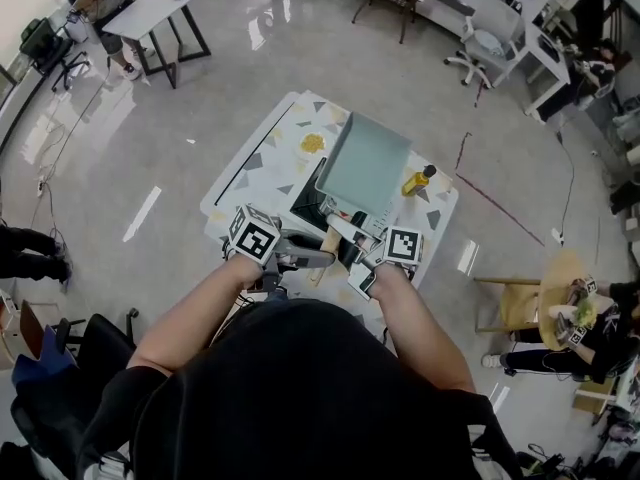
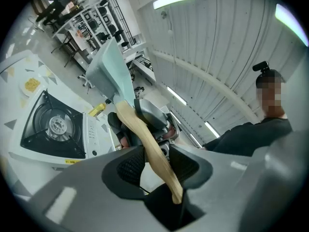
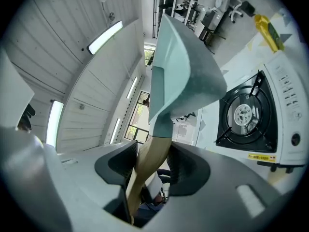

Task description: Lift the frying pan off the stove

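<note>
White speckled table (image 1: 258,153) — pan raised

Left gripper (image 2: 153,167) and right gripper (image 3: 151,164) both clamp the tan wooden handle (image 2: 144,135) of the pale green square frying pan (image 3: 182,71). The pan hangs tilted above the black-and-white portable gas stove (image 3: 247,115) — burner bare. A yellow bottle (image 1: 417,181) lies just beside the stove.
</note>
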